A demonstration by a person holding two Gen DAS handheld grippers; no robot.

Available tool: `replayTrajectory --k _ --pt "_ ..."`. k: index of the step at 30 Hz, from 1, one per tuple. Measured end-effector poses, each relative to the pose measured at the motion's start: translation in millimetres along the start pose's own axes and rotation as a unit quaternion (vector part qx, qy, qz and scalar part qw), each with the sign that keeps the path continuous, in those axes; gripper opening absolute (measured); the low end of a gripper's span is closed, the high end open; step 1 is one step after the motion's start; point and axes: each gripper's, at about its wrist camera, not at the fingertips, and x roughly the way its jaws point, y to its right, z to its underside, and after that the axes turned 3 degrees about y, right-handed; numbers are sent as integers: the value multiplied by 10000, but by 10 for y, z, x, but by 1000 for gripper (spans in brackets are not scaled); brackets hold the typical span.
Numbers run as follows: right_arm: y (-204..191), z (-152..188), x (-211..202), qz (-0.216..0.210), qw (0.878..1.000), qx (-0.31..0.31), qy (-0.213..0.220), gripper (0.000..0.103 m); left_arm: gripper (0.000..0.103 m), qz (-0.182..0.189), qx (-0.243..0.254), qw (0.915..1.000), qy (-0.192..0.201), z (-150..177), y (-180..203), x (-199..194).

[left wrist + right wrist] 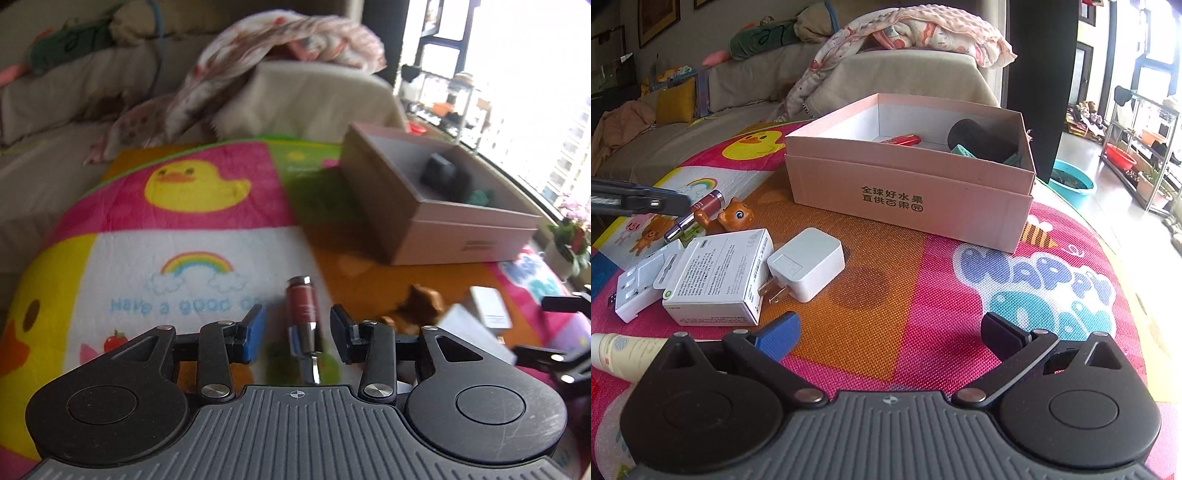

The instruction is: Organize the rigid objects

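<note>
Hovering over the colourful cartoon play mat (pixel 192 258), the left gripper (pixel 297 328) has its blue and black pads set narrowly apart, with a dark-red lipstick tube with a silver end (pixel 303 310) lying on the mat between them — neither pad presses on it. Just to its right sits a small brown ceramic squirrel figurine (pixel 421 304). Over on the right wrist view, the right gripper (pixel 891 332) stands wide, nothing between its pads, only bare mat. Ahead of it, the pale pink cardboard box (pixel 912 192) holds a black cylinder (pixel 979 140), a red lighter-like stick (pixel 901 140) and a teal piece (pixel 964 151). Left of the right gripper lie a white plug charger (pixel 809 262), a white printed carton (pixel 720 277), a white flat adapter (pixel 639 284) and a cream tube (pixel 624 354).
</note>
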Motion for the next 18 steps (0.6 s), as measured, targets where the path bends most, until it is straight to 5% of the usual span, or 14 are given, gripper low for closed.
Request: replayTrajectory --k 2,4,18 --pt "1 0 1 -9 10000 -1 -7 103 39 20 34 9999 99 34 -4 34" --pt "13 -6 4 -43 10000 9 -37 103 24 89 149 9998 110 54 19 20" --pt "-334 -172 164 -404 9981 -452 -73 101 24 538 -61 9981 305 355 -14 -208"
